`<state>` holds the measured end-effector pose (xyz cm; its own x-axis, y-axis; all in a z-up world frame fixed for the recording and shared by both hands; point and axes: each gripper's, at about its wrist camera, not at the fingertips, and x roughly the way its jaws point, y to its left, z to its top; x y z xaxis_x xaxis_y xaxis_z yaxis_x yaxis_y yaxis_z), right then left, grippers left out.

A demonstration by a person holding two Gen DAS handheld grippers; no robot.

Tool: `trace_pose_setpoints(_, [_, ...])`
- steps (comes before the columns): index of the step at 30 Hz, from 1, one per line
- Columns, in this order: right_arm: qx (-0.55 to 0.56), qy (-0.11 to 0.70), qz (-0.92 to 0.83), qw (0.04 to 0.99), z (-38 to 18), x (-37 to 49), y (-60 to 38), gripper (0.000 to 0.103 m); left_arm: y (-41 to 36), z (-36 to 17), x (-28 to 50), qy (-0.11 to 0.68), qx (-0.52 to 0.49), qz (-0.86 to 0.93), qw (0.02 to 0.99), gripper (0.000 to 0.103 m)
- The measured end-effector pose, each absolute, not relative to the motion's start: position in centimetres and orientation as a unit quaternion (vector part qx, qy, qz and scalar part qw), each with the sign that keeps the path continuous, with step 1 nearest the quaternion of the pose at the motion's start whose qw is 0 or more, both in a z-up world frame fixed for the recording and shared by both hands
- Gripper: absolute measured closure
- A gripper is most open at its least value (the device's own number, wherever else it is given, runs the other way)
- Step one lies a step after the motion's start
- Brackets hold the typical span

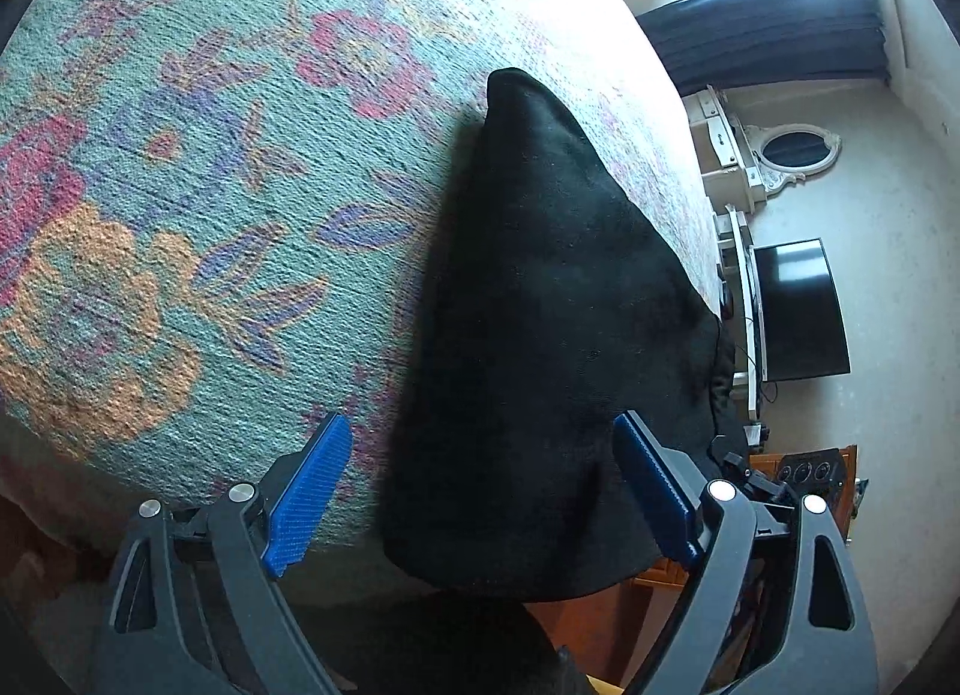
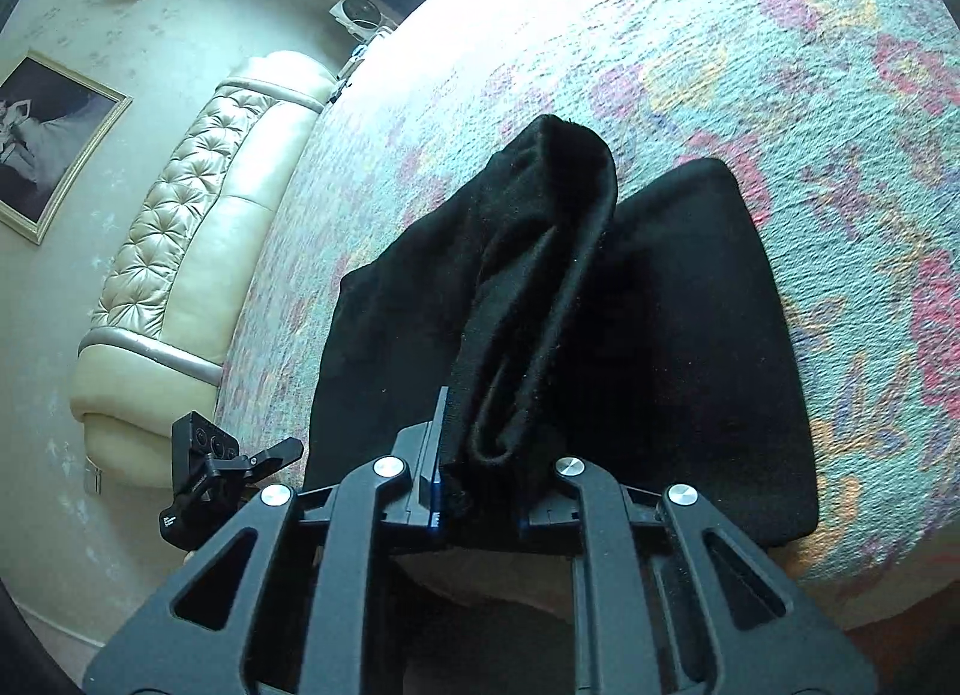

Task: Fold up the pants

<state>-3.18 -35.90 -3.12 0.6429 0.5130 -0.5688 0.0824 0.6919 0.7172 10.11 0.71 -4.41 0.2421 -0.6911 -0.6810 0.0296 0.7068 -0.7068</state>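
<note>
The black pants (image 1: 540, 335) lie on a bed with a teal floral blanket (image 1: 180, 185), near its edge. My left gripper (image 1: 480, 491) is open, its blue pads (image 1: 309, 500) on either side of the near end of the pants without gripping. In the right wrist view my right gripper (image 2: 480, 467) is shut on a bunched fold of the pants (image 2: 528, 299) and holds it raised above the flat part (image 2: 690, 365). The other gripper (image 2: 210, 467) shows at the left.
A cream tufted headboard (image 2: 180, 227) stands at the bed's end, with a framed picture (image 2: 48, 143) on the wall. A dark TV (image 1: 798, 311), a white dresser with an oval mirror (image 1: 792, 149) and a dark curtain (image 1: 768, 29) lie beyond the bed's edge.
</note>
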Motion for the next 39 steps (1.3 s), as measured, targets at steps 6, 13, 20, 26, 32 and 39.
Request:
trace_pose_setpoints(6, [0.37,0.395,0.112,0.833,-2.6,-4.0,-37.6,0.088,-0.6,-3.8,9.9,0.555,-0.281,-0.273,0.733,0.016])
trace_pose_setpoints(13, [0.375,0.411,0.079,0.827,-4.3,-5.2,-39.6,0.088,-2.1,-4.3,9.6,0.565,-0.258,-0.274,0.734,0.016])
trace_pose_setpoints(20, [0.385,0.429,0.066,0.814,-6.1,-5.2,-40.3,0.088,-3.5,-4.1,9.2,0.566,-0.232,-0.278,0.741,0.016])
trace_pose_setpoints(26, [0.397,0.438,0.067,0.804,-7.1,-5.0,-40.4,0.088,-4.2,-4.1,9.3,0.567,-0.223,-0.276,0.743,0.016])
trace_pose_setpoints(32, [0.422,0.44,0.075,0.789,-8.4,-5.1,-41.4,0.088,-4.6,-4.2,9.3,0.567,-0.217,-0.274,0.746,0.016])
trace_pose_setpoints(39, [0.456,0.436,0.089,0.771,-9.5,-5.4,-42.5,0.087,-5.3,-4.2,9.3,0.567,-0.212,-0.273,0.748,0.016])
